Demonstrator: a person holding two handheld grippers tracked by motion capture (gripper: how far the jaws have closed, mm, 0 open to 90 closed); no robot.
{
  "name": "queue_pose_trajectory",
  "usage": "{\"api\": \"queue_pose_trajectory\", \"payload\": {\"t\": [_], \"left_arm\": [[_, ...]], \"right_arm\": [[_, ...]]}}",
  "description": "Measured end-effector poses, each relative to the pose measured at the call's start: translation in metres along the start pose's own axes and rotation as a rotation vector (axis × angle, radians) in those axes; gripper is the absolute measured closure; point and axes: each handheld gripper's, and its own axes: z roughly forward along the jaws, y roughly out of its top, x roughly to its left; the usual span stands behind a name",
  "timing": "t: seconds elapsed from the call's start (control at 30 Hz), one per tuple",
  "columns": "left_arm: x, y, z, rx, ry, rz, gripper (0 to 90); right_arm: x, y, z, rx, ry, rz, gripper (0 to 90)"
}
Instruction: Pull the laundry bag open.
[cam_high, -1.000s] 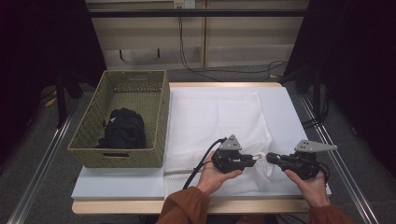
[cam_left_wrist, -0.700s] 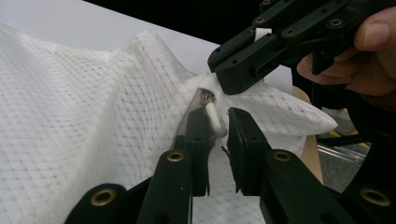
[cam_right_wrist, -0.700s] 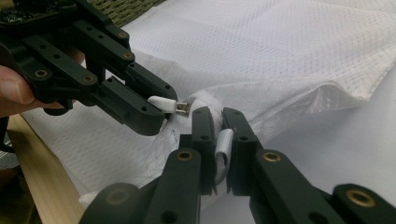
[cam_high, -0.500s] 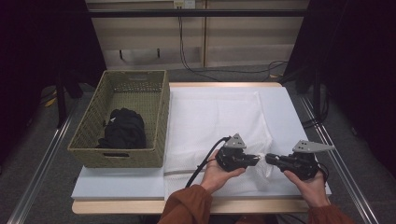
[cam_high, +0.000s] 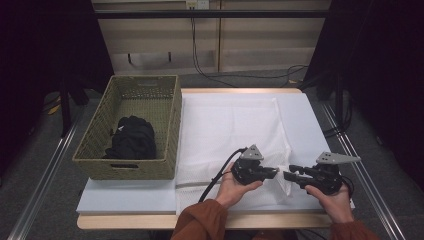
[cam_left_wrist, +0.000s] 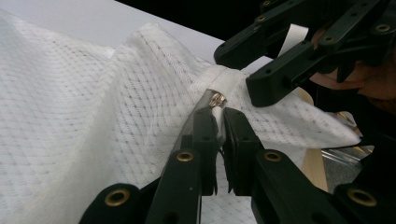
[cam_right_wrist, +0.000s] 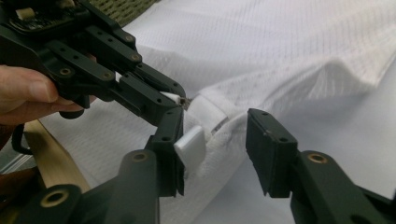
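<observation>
A white mesh bag (cam_high: 235, 130) lies flat on the table, and its near right corner is bunched up between my two grippers. My left gripper (cam_left_wrist: 215, 112) is shut on the small metal zipper pull (cam_left_wrist: 215, 99) at the bag's white hem; its jaws have just been closing. Facing it tip to tip, my right gripper (cam_right_wrist: 215, 126) stands open, its jaws having just been opening. A white fabric tab (cam_right_wrist: 191, 147) of the hem rests against one of its pads, and the other pad is clear of it. In the high view my left gripper (cam_high: 274, 172) and right gripper (cam_high: 289, 175) nearly touch.
A woven green basket (cam_high: 127, 167) stands at the left of the table with a black garment (cam_high: 131, 138) inside. The bag lies on a pale board (cam_high: 125, 197) with a wooden front edge. Cables trail on the floor behind the table.
The right gripper's jaws have parted from the white tab they were pinching. Both hands stay at the same spot by the bag's near right corner.
</observation>
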Motion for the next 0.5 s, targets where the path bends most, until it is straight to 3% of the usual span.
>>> {"api": "queue_pose_trajectory", "payload": {"t": [0.17, 0.3, 0.5], "left_arm": [[-0.0024, -0.0018, -0.0013, 0.007, 0.001, 0.008, 84.3], [-0.0011, -0.0058, 0.0033, 0.011, -0.005, 0.005, 84.5], [-0.0035, -0.0065, 0.0078, 0.027, -0.006, 0.013, 84.4]], "right_arm": [[-0.0057, -0.0077, 0.0015, 0.013, 0.063, 0.052, 53.7], [-0.0084, -0.0058, 0.0015, -0.015, 0.119, 0.078, 64.4], [-0.0081, -0.0034, 0.0009, -0.027, 0.111, 0.051, 80.6]]}}
